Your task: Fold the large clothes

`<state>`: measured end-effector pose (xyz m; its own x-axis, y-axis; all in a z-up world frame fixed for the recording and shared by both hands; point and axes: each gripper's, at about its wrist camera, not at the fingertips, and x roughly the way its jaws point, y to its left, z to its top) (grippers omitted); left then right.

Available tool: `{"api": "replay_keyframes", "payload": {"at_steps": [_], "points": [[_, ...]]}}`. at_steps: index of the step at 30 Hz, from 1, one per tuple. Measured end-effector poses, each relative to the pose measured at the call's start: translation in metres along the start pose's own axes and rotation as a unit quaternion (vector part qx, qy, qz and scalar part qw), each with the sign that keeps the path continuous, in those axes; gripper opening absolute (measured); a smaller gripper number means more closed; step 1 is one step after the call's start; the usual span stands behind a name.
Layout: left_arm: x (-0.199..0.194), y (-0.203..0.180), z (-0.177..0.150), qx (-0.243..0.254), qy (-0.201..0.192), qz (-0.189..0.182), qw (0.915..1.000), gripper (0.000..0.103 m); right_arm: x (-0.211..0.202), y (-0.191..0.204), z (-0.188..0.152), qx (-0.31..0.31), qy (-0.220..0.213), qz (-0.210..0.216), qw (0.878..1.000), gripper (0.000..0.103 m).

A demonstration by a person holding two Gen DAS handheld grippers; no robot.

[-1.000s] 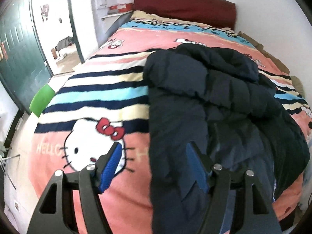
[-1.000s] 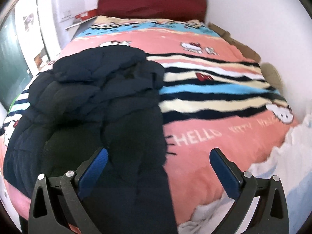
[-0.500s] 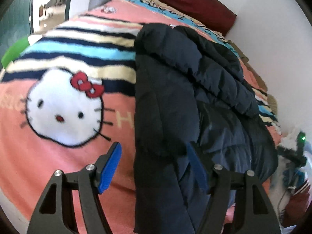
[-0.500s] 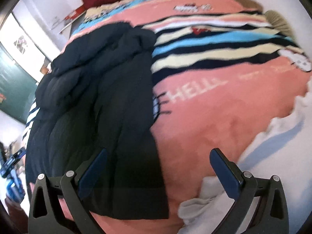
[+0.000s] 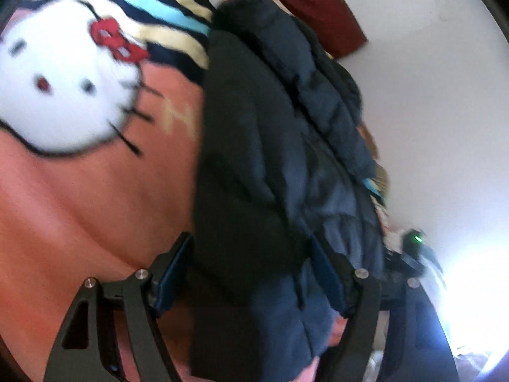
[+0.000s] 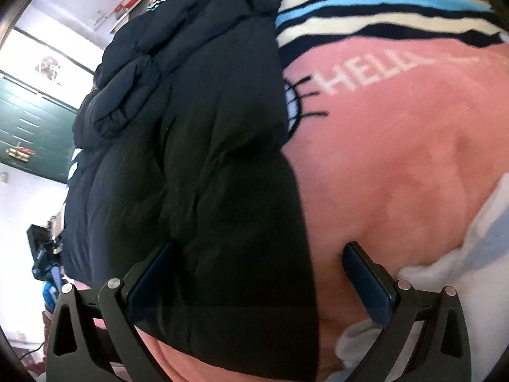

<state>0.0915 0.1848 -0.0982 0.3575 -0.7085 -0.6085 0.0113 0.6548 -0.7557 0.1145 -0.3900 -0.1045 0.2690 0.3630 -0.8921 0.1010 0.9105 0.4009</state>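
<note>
A dark navy puffer jacket (image 5: pixel 270 146) lies lengthwise on the bed, its hem toward me. My left gripper (image 5: pixel 251 273) hangs low over the hem's left part. Its jaws are opening, with the jacket's left edge between the blue pads (image 5: pixel 173 273), and I see no squeeze on the cloth. In the right wrist view the same jacket (image 6: pixel 197 146) fills the left half. My right gripper (image 6: pixel 259 277) stands open and wide over the hem's right corner, one finger over the cloth and the other over the pink blanket.
The bed carries a pink blanket (image 5: pixel 79 197) with a white cat face and stripes (image 6: pixel 381 16). A white sheet (image 6: pixel 445 254) bunches at the near right. A red headboard (image 5: pixel 311 3) and white wall lie beyond. A green door (image 6: pixel 28 127) stands left.
Both grippers have sunk toward the jacket's near hem and tipped downward, so the jacket looms larger. The left jaws stand a little wider. The right jaws stay as wide as before.
</note>
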Motion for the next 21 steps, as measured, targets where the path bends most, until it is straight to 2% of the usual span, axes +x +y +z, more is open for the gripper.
{"api": "replay_keyframes", "payload": {"at_steps": [3, 8, 10, 15, 21], "points": [[0.01, -0.011, -0.009, 0.02, 0.018, -0.017, 0.9995, 0.074, 0.003, 0.001, -0.001, -0.002, 0.006, 0.012, 1.0, 0.102], [0.02, -0.022, -0.011, 0.026, 0.021, -0.026, 0.9991, 0.074, 0.002, 0.005, -0.004, 0.001, 0.007, 0.031, 0.999, 0.101], [0.022, -0.025, -0.011, 0.026, 0.021, -0.024, 0.9992, 0.074, 0.001, 0.005, -0.005, 0.004, 0.008, 0.037, 0.999, 0.096], [0.022, -0.034, -0.011, 0.038, 0.013, -0.022, 0.999, 0.073, 0.001, 0.006, -0.008, 0.003, 0.001, 0.048, 0.999, 0.073], [0.027, -0.047, -0.013, 0.053, 0.016, -0.022, 0.9982, 0.072, -0.003, 0.006, -0.008, 0.003, -0.005, 0.06, 0.998, 0.056]]}}
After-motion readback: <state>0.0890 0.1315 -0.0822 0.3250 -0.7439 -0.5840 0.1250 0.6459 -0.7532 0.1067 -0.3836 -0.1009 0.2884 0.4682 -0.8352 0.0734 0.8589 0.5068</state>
